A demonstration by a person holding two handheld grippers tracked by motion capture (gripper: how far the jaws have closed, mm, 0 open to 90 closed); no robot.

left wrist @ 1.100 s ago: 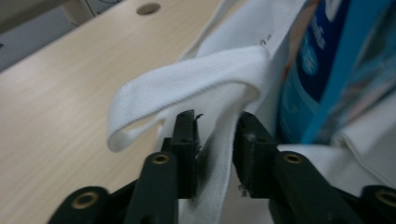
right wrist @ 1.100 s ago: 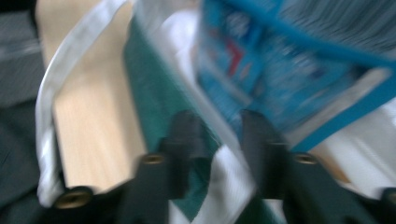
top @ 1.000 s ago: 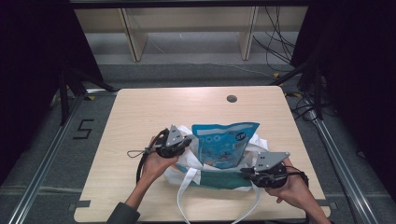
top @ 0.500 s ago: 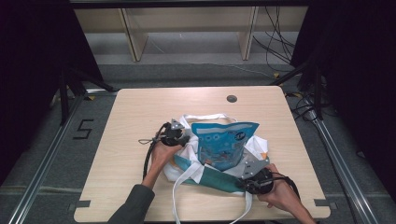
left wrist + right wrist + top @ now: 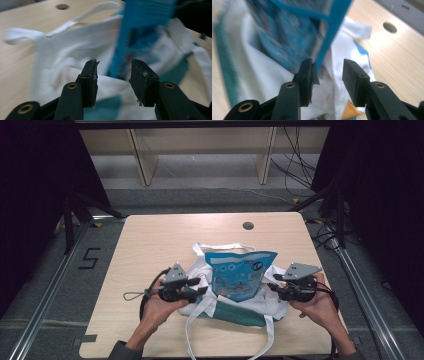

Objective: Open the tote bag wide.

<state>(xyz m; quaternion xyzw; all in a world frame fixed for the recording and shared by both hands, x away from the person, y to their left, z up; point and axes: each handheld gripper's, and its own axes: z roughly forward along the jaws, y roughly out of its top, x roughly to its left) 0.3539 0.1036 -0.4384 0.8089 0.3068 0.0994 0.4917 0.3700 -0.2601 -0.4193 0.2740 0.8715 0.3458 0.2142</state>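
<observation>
Standing upright in the white tote bag [image 5: 227, 292] near the table's [image 5: 150, 245] front edge, the blue snack pouch [image 5: 239, 272] sits between the two tools. Left gripper [image 5: 202, 291] and right gripper [image 5: 272, 289] flank it, jaws just opened and apart, released, nothing pinched; bag cloth lies just beyond their tips

The one sign I can read is a black figure 5 [image 5: 89, 258] marked on the grey floor [image 5: 45, 285] – at about nine o'clock from my table [image 5: 150, 240], just off its left edge. The blue pouch [image 5: 239, 275] between my tools carries print, but it is too small and blurred to read.
</observation>
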